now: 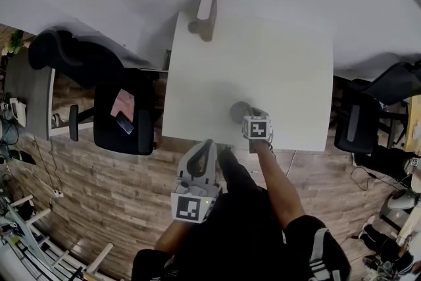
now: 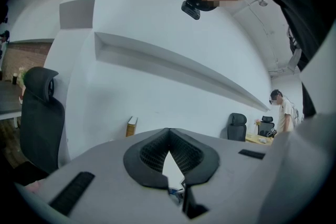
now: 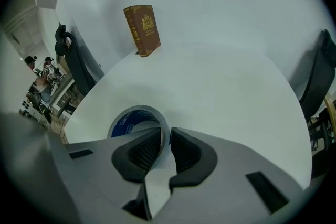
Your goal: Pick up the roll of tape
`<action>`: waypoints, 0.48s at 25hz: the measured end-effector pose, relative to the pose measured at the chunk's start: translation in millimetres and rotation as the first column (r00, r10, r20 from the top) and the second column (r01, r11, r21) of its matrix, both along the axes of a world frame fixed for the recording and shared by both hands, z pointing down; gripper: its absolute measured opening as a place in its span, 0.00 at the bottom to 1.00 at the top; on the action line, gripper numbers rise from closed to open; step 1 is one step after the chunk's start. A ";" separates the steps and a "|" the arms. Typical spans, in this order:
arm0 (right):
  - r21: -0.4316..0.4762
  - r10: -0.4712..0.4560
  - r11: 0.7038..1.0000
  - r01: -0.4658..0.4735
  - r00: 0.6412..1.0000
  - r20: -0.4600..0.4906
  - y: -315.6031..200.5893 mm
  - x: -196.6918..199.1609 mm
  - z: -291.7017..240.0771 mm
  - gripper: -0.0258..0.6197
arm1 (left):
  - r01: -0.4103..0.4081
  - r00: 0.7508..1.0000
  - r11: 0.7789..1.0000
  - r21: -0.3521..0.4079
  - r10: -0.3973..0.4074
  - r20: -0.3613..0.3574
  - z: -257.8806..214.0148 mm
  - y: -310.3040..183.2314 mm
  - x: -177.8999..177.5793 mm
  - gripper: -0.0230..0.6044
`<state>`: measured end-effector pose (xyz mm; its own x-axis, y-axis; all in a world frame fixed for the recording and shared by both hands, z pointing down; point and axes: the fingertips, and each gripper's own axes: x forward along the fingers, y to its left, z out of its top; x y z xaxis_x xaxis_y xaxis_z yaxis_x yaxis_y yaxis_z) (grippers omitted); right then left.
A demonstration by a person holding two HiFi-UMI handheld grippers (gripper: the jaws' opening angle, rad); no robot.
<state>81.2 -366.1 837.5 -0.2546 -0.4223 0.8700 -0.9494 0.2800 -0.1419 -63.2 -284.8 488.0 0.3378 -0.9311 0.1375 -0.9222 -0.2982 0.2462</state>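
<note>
The roll of tape (image 1: 237, 111), grey outside with a blue printed core (image 3: 130, 117), lies flat near the front edge of the white table (image 1: 263, 56). My right gripper (image 1: 247, 116) comes down onto it from the near side. In the right gripper view its jaws (image 3: 165, 132) straddle the roll's near wall, one pad inside the ring and one outside, both against the wall. My left gripper (image 1: 205, 145) hangs off the table's front edge, pointing roughly level at the far wall. Its jaws (image 2: 169, 131) meet at the tips with nothing between them.
A brown book (image 3: 143, 29) stands upright at the table's far edge (image 1: 207, 6). A black office chair (image 1: 122, 112) sits left of the table and another (image 1: 352, 122) right of it. Wooden floor lies below. A person (image 2: 281, 107) stands far off at a desk.
</note>
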 end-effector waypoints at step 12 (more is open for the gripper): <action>0.045 -0.027 0.999 0.029 0.999 -0.040 5.9 6.0 -1.8 0.13 | 0.010 1.000 1.000 0.018 -0.010 0.007 -7.4 12.3 -6.7 0.06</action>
<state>87.2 -360.3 835.6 -0.2327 -0.4552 0.8594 -0.9457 0.3121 -0.0908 -70.0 -272.4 480.6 0.3272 -0.9370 0.1226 -0.9269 -0.2930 0.2344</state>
